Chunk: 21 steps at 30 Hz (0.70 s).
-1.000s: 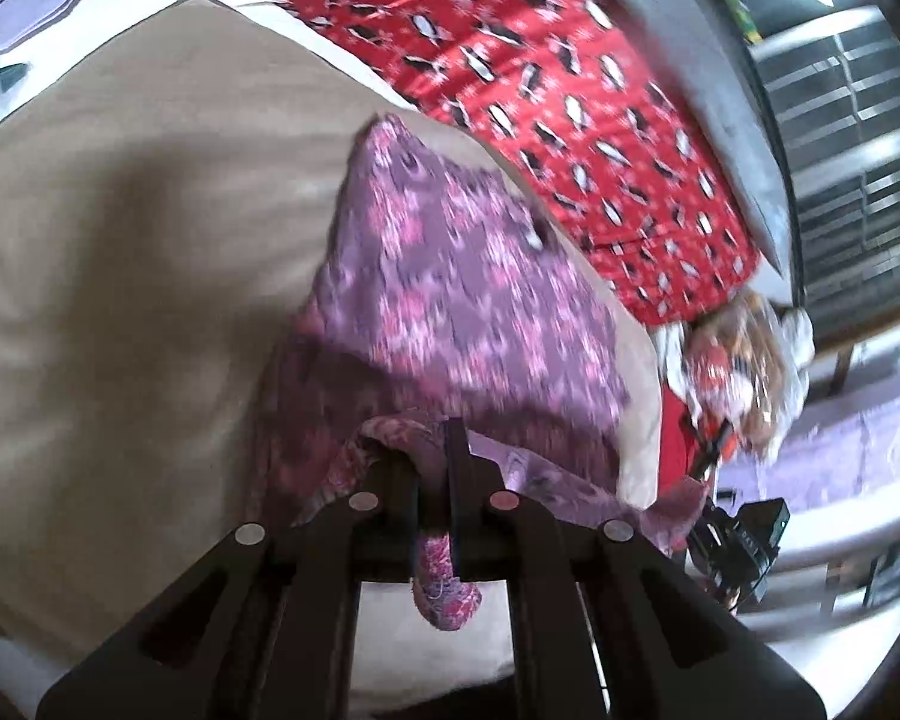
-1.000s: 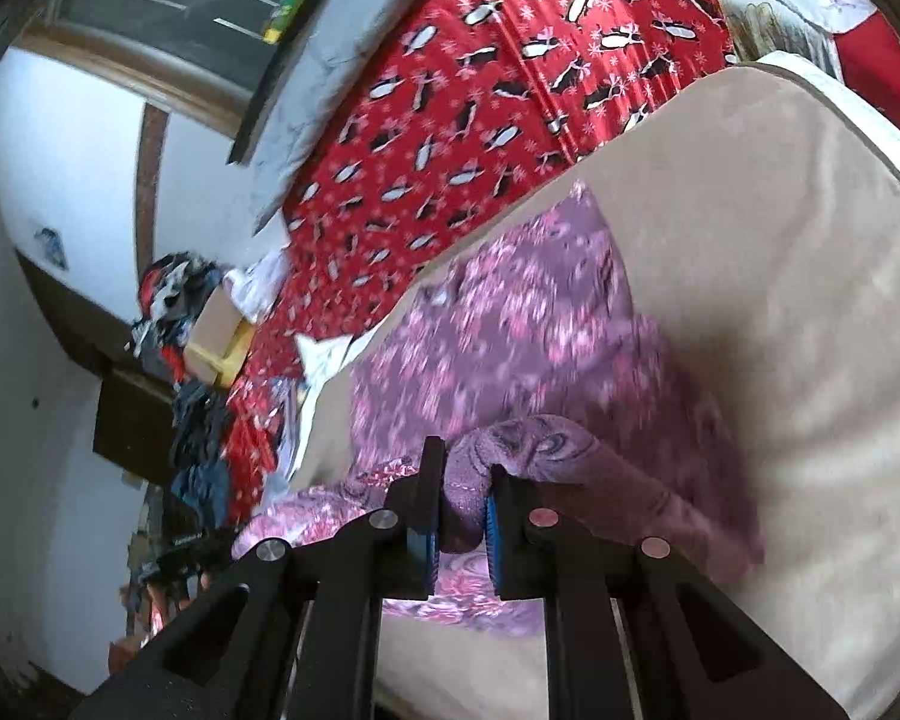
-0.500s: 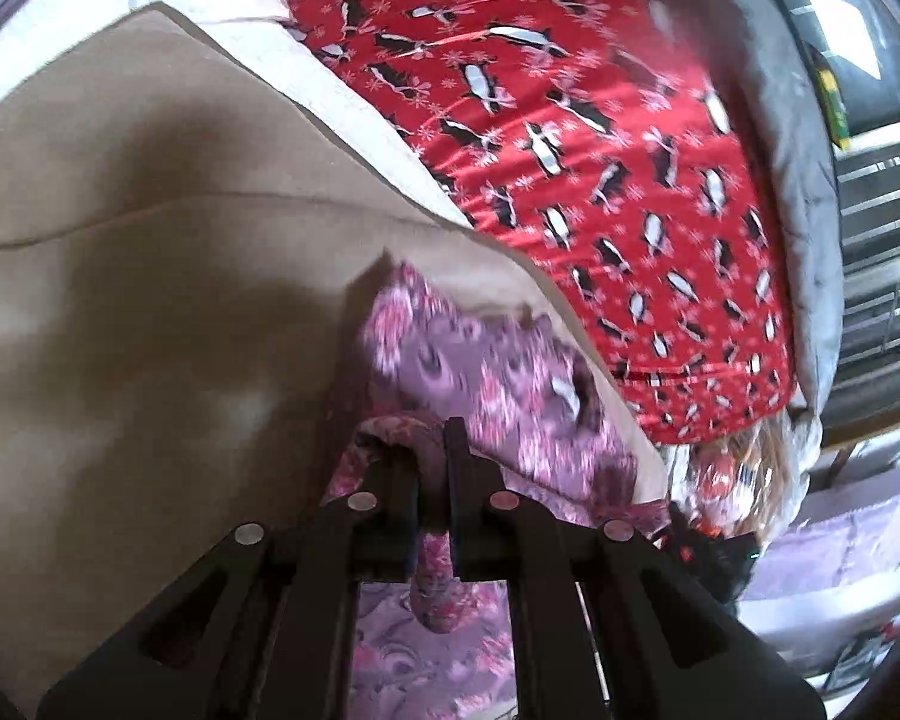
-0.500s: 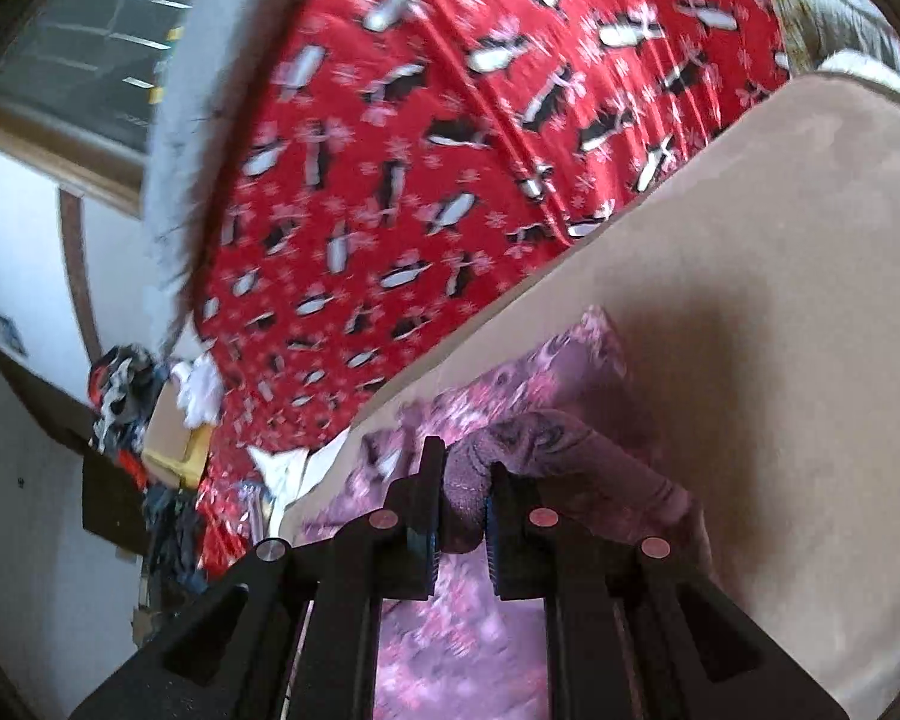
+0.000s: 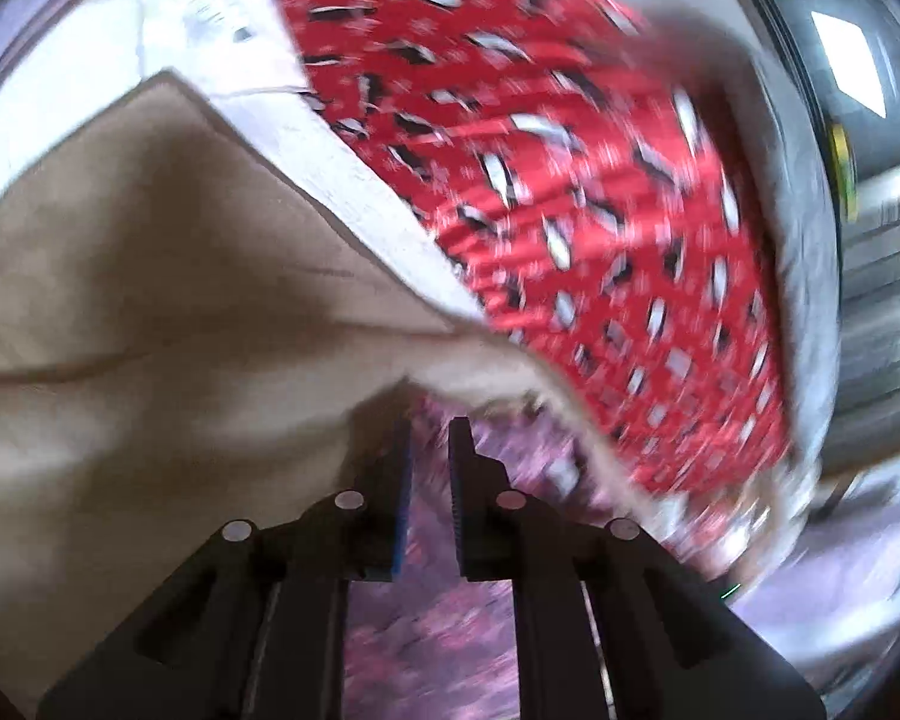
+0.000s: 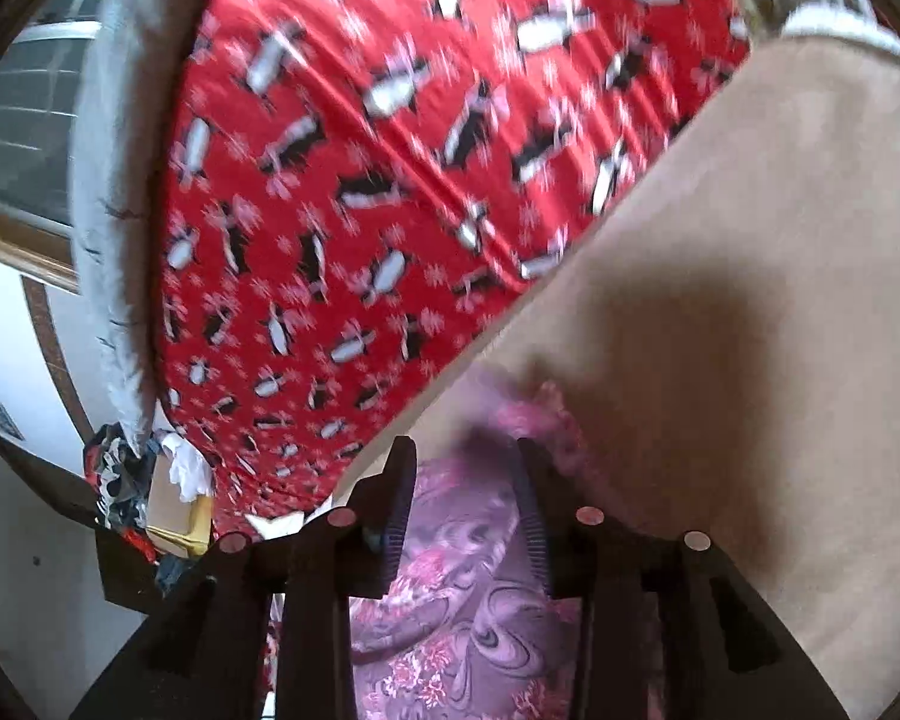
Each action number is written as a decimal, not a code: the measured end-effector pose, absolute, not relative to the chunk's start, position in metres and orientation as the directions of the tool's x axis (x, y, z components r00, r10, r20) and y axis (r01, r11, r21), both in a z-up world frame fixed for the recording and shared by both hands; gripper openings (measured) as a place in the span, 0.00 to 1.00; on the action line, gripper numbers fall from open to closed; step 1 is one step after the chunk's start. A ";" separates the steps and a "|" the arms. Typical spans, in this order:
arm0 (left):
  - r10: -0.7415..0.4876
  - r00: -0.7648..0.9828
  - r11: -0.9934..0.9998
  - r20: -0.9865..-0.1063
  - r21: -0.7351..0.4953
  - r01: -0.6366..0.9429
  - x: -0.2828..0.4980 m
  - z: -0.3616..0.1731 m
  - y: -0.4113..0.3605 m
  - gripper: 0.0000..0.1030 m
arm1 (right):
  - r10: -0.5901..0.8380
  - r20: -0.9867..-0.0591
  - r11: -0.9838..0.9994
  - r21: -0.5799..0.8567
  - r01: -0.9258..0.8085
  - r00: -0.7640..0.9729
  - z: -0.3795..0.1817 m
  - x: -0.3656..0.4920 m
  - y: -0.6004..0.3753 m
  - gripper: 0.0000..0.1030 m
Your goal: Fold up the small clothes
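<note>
beige blanket (image 5: 150, 300) over red penguin-print bedding (image 6: 360, 180), window behind; purple floral garment (image 6: 462, 600) flat beneath; left gripper (image 5: 429, 438) and right gripper (image 6: 465, 456) opening, gripping nothing

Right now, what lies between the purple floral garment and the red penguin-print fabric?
A strip of beige blanket separates the purple floral garment from the red penguin-print fabric; the right wrist view shows it clearest.

- Daylight pours in from a bright window pane (image 5: 847, 63), glaring white.
- Motion blur smears the red penguin-print fabric (image 6: 390, 180) in both views.
- Soft shadows pool on the tan suede-like cushion (image 6: 750, 300).
- Fisheye edges bend and go dark.
</note>
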State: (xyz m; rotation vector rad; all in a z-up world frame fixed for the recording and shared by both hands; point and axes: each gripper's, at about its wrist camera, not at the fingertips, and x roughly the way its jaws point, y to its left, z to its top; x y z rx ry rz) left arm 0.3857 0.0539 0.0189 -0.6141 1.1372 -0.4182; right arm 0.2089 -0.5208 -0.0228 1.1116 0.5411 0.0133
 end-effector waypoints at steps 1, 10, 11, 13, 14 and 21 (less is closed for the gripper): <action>-0.595 0.354 0.782 -0.722 -0.622 0.046 0.380 0.017 0.048 0.21 | 0.253 -0.393 0.456 0.854 0.249 0.884 -0.022 0.201 -0.524 0.43; -0.537 0.288 0.844 -0.793 -0.505 0.180 0.368 -0.013 0.005 0.29 | 0.212 -0.570 0.599 0.717 0.355 0.794 -0.038 0.196 -0.520 0.49; -0.537 0.285 0.843 -0.794 -0.511 0.165 0.373 -0.015 0.003 0.32 | 0.219 -0.580 0.611 0.708 0.353 0.785 -0.039 0.202 -0.517 0.51; -0.541 0.282 0.840 -0.792 -0.527 0.130 0.383 -0.020 -0.002 0.37 | 0.218 -0.604 0.646 0.678 0.351 0.767 -0.038 0.214 -0.509 0.51; -0.541 0.282 0.839 -0.792 -0.530 0.120 0.386 -0.022 -0.004 0.37 | 0.214 -0.611 0.667 0.661 0.344 0.762 -0.038 0.219 -0.506 0.51; -0.396 0.377 0.918 -0.837 -0.372 0.137 0.388 -0.020 -0.022 0.05 | 0.188 -0.546 0.754 0.613 0.236 0.817 -0.012 0.229 -0.489 0.04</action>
